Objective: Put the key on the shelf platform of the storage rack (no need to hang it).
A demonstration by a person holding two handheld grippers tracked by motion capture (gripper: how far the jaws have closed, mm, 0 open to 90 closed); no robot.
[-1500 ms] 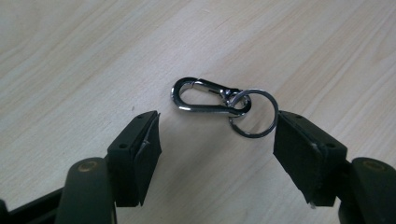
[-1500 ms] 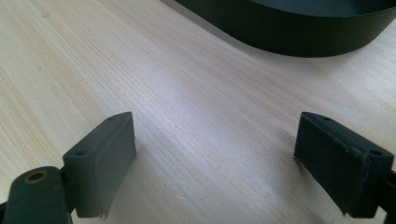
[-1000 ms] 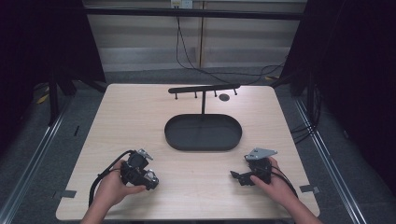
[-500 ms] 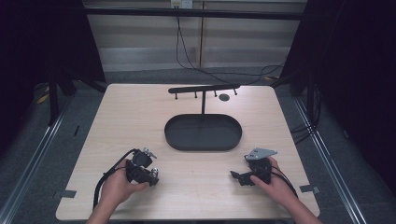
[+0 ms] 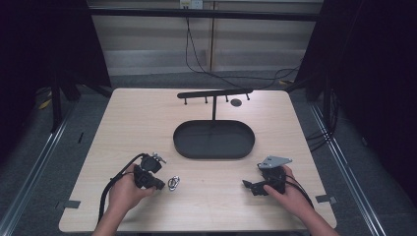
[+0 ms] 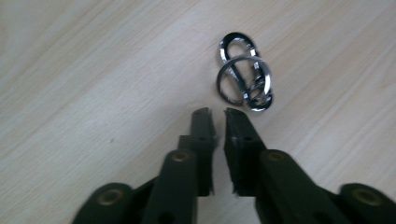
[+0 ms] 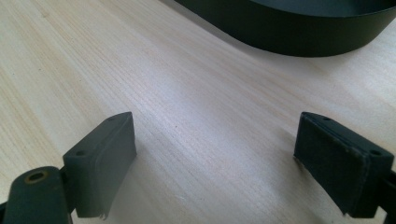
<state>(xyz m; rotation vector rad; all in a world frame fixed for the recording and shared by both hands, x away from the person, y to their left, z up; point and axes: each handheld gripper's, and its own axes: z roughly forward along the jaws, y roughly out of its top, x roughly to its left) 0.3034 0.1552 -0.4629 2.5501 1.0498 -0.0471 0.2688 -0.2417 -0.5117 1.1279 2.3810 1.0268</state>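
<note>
On the pale wooden desk [image 5: 147, 118] a small silver carabiner clip with a key ring [image 5: 173, 183] lies flat toward the near left part, just beside the left tongs [image 5: 158, 186]. The left gripper view shows it closely: a shiny figure-eight clip with a round ring [image 6: 243, 72] looped through it, lying just past the jaw tips and slightly to their right, not between them. The left tongs have just been closing and now stand all but shut — only a thin slit parts the two black jaws, and nothing is caught in it. The person's left hand [image 5: 125, 192] wraps the gripper body, its cable trailing off in a loop toward the near edge. The right tongs [image 5: 248, 186] rest low over the desk at the near right, held by the right hand [image 5: 290, 191], with the grey three-cornered plate on top; in the right gripper view their jaws stand wide apart over bare wood, holding nothing. Beyond them sits a black oval tray [image 5: 214, 152] (its dark wall [image 7: 299, 39] crosses the top of that view), well apart from the clip. Behind the tray rises a black stand with a hooked crossbar [image 5: 214, 93].
</note>
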